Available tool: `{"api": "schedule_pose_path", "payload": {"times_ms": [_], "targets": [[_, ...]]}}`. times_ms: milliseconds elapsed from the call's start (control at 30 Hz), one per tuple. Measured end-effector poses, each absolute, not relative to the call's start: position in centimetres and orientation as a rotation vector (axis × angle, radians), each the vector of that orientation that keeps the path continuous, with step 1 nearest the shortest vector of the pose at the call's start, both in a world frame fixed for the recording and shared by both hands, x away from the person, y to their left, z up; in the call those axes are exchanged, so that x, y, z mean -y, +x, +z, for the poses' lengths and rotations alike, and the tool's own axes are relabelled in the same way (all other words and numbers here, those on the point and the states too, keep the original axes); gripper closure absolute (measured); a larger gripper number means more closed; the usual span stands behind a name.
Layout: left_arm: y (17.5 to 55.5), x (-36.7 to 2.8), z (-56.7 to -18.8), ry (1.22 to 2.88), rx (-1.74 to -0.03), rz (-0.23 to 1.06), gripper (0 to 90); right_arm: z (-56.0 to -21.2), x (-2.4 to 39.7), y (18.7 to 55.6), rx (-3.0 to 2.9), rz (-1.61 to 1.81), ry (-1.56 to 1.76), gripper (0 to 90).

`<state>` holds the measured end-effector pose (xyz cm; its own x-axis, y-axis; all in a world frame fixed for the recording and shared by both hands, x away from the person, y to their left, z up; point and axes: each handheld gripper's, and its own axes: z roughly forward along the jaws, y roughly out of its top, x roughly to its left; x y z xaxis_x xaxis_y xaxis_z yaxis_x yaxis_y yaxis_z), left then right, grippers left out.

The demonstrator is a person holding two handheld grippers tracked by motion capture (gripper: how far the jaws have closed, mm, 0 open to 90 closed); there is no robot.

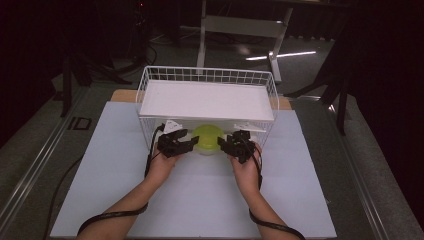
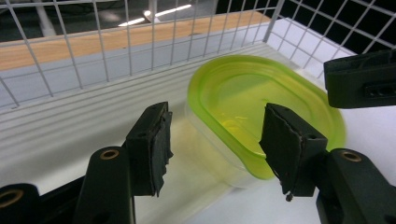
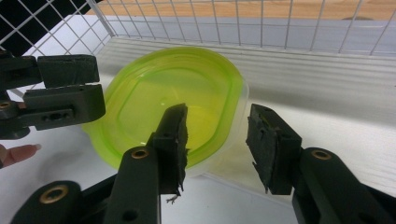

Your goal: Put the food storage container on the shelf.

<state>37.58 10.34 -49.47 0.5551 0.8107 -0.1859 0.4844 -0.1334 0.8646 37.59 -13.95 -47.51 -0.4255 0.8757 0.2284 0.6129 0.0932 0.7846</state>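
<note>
A clear container with a lime-green lid (image 1: pixel 208 138) sits on the white table (image 1: pixel 200 200), at the open front of the white wire rack (image 1: pixel 207 100), under its shelf. The left tongs (image 1: pixel 188 143) flank it at nine o'clock and the right tongs (image 1: pixel 223 144) at three o'clock. Both tongs stand partly open, each straddling the lid's rim without the pads pressing on it.

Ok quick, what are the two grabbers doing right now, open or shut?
Left gripper: open, jaws on either side of the green tub's rim, not pressing it.
Right gripper: open, jaws either side of the rim too, holding nothing.
</note>
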Motion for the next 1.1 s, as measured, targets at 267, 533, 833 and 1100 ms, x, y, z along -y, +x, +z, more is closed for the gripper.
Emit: {"api": "schedule_pose_path", "payload": {"times_ms": [267,533,833,1100], "targets": [[36.1,-11.1,-49.6,1.778,-1.049,0.362,36.9,-47.2,14.0,36.0,-2.085,1.27,1.441,54.3],[33.9,-12.6,-48.8,1.749,-1.018,0.334,27.2,-47.1,14.1,34.0,-2.108,1.299,1.404,53.0],[31.0,-14.2,-49.4,1.752,-0.979,0.281,1.3,-48.6,13.5,32.9,-2.166,1.2,1.403,74.9],[29.4,-15.8,-50.1,1.756,-0.931,0.354,1.3,-49.6,12.5,33.4,-2.217,1.146,1.407,89.9]]}}
